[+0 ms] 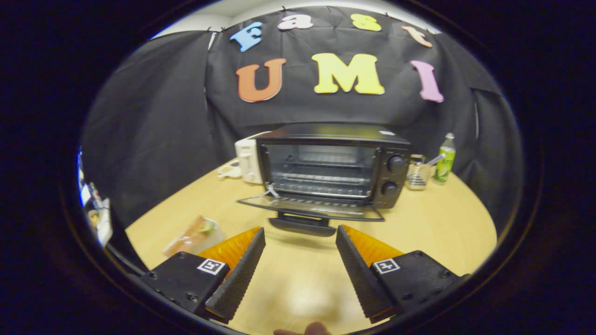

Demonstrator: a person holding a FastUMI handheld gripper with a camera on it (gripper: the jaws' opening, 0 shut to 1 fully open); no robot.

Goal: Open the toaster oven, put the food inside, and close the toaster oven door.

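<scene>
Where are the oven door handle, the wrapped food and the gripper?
oven door handle (301,226), gripper view, middle of the bar
wrapped food (192,236), gripper view, middle of the wrapper
gripper (300,249), gripper view, open gap between fingertips

Gripper: I see my gripper (300,265) low in the frame, fingers spread wide, nothing between them, bare table (433,228) under and just ahead.
Centre path: open tabletop up to the oven (335,163) at mid-frame.
Door: the door (309,208) hangs flat, its handle (301,225) jutting toward me just beyond the fingertips.
Cavity: mouth open; racks cross inside.
Lower left: the food (193,236) lies beside my left finger.
Left of oven: white appliance (247,160) and a small dish (229,170).
Right of oven: glass (417,176) and bottle (445,163), near the oven; bare table in front of them.
</scene>
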